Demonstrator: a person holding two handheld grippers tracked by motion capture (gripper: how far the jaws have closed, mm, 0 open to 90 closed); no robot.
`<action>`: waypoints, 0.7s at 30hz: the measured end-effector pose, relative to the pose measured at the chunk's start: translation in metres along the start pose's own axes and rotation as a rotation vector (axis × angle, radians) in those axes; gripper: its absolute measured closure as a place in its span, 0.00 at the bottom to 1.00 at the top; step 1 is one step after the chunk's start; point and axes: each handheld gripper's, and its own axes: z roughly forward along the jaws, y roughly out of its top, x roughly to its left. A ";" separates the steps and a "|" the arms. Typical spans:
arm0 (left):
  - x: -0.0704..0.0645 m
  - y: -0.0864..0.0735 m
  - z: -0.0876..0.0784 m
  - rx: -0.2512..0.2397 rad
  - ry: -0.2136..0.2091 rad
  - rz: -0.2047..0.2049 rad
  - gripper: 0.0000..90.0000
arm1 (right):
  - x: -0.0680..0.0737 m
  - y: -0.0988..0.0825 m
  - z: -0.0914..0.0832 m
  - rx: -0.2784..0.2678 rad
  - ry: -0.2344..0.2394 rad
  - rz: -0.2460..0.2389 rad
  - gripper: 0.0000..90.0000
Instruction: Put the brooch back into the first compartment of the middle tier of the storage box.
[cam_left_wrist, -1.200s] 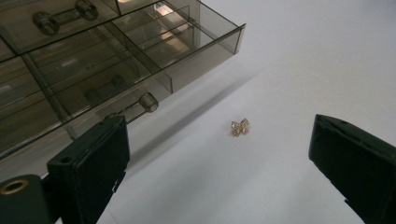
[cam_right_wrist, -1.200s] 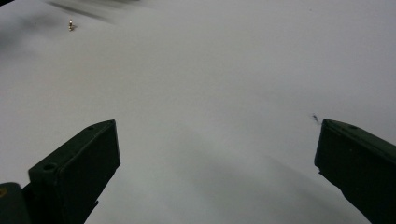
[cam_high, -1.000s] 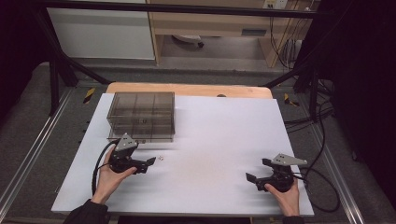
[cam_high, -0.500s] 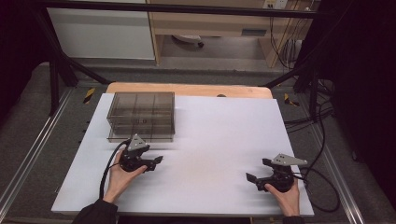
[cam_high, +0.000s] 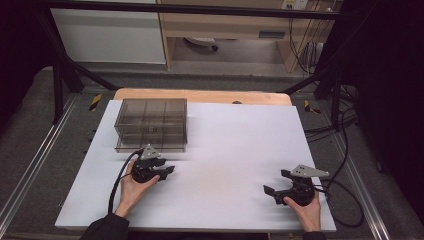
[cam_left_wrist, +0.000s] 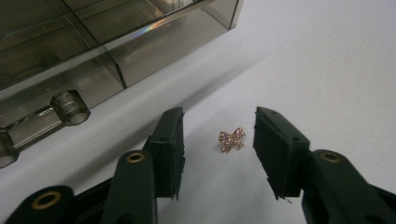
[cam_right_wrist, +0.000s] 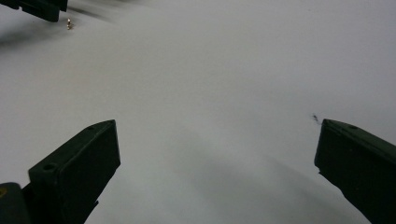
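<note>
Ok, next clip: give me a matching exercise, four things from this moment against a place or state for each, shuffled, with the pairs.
Things
1. small gold bow-shaped charm with stones
2. smoky clear plastic compartment box
3. left gripper
4. right gripper

Places or states
A. jaws wide apart over bare white table
B. far left of the table
C. lying flat between two pads, touched by neither
D. jaws just closing in on a charm

Pairs: 1-C, 2-B, 3-D, 4-A

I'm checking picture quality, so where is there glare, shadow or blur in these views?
Left gripper view: sharp on the bow charm, a rainbow glint on the smoky box, which casts a soft shadow on the table. Right gripper view: dim and grey, the gripper casting a shadow. High view: table evenly lit, surroundings dark.
</note>
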 end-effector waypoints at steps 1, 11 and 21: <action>0.000 0.000 0.001 0.001 0.002 0.002 0.60 | 0.000 0.000 0.000 0.000 0.000 0.000 0.01; -0.002 0.000 0.006 0.012 -0.018 0.006 0.72 | -0.001 0.000 0.000 0.001 -0.001 -0.007 0.01; -0.002 0.000 0.009 0.019 -0.032 0.014 0.79 | 0.000 0.000 0.000 -0.001 0.000 -0.004 0.01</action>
